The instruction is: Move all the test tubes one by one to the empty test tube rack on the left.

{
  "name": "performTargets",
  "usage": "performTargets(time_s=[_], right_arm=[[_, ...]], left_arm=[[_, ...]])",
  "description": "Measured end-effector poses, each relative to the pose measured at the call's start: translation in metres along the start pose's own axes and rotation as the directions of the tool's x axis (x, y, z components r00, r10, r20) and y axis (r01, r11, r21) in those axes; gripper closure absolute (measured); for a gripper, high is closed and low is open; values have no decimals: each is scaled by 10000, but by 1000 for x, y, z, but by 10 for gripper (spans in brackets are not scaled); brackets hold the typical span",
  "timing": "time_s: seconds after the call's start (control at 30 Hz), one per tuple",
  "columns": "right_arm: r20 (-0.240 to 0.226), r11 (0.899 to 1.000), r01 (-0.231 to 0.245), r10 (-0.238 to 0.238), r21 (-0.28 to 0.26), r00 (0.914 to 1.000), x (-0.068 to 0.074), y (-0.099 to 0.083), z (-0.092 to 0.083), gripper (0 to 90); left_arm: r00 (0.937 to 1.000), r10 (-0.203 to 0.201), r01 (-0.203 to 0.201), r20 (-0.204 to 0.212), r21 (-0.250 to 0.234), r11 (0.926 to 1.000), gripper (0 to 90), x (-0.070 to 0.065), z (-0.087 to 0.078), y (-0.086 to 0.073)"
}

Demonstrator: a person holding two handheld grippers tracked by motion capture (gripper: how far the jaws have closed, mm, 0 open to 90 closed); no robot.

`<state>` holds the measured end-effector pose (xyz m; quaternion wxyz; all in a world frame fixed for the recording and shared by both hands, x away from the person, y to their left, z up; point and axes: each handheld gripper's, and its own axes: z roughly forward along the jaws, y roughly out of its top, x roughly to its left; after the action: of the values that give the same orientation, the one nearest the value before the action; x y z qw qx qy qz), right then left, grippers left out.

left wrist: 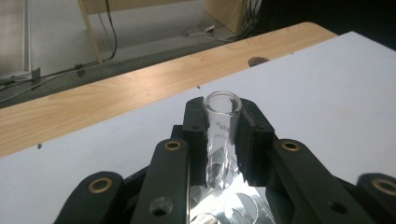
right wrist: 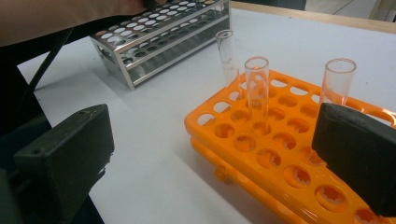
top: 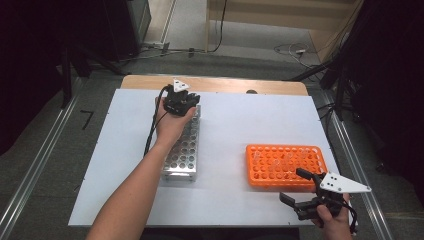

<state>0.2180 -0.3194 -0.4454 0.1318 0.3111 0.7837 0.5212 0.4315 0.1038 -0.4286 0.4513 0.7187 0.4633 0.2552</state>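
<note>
left tool (left wrist: 223,135) clamps glass tube (left wrist: 222,122) upright.

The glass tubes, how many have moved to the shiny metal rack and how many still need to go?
Done: I can't tell; no tube stands free in the metal rack. In hand: the left gripper is shut on one glass tube, its bottom at a rack hole. Left: three tubes wait in the orange rack, near the open right gripper.

Four glass tubes (left wrist: 222,135), two racks (top: 285,167)
</note>
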Motion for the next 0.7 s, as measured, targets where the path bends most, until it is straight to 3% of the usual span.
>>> performTargets(time_s=[0.47,0.7], right_arm=[[-34,9999,92,-91,70,10000,1,0,2,0],[-5,9999,41,-41,100,10000,1,0,2,0]], left_arm=[[9991,-417,412,80,509,9979,754,3,3,-1],[9968,-675,639,422,808,9947,725,5,4,-1]])
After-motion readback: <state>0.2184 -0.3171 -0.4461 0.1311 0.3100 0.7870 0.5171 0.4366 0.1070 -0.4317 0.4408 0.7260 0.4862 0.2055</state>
